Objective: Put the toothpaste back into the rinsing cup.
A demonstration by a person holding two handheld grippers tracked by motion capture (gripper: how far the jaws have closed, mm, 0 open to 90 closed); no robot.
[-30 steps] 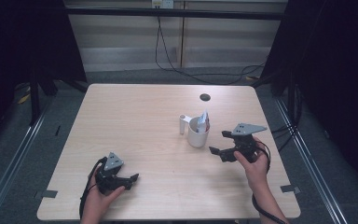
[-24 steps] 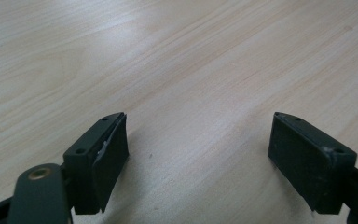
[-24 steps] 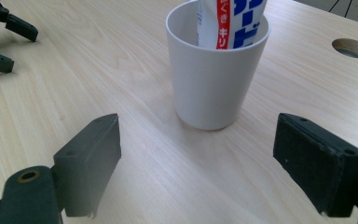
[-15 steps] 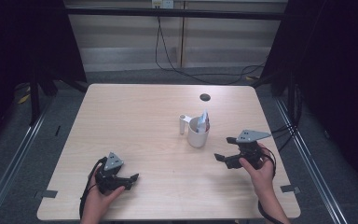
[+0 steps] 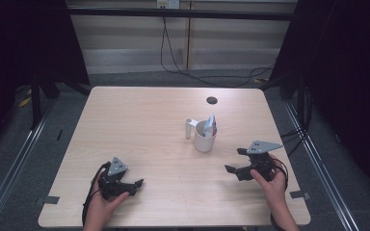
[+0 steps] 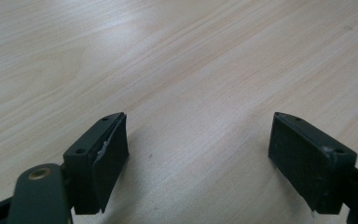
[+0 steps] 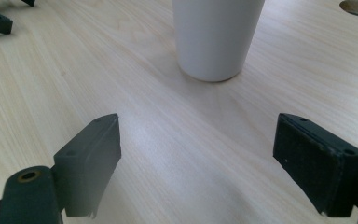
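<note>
In the high view, a white cup (image 5: 205, 138) stood upright a little right of the middle of the table (image 5: 139, 120), with a pale packet-like thing (image 5: 211, 124) sticking out of it and a small white tube (image 5: 189, 128) just beside it at 10 o'clock; what the packet was could not be told. A dark hole (image 5: 212, 100) lay near the far edge, at 12 o'clock from the cup. The right gripper (image 5: 238, 162) was held low over the table at 4 o'clock from the cup, near but apart from it, its jaws spread and nothing between them. The left gripper (image 5: 134, 184) was rested near the front edge at 7 o'clock from the cup, well apart from it, jaws likewise spread and empty. In the left gripper view, bare wood alone was seen between the two black pads (image 6: 103, 161), so that hand was judged idle. In the right gripper view, the cup was seen dead ahead at 12 o'clock, beyond the wide gap between the jaws. The step in hand was judged to be a reach for the cup. It would be done well if the gripper were kept level, advanced straight so that the cup wall was centred between the pads, and closed low on the body with mild force; a grip near the rim would be likely to tip the cup or disturb the packet.
</note>
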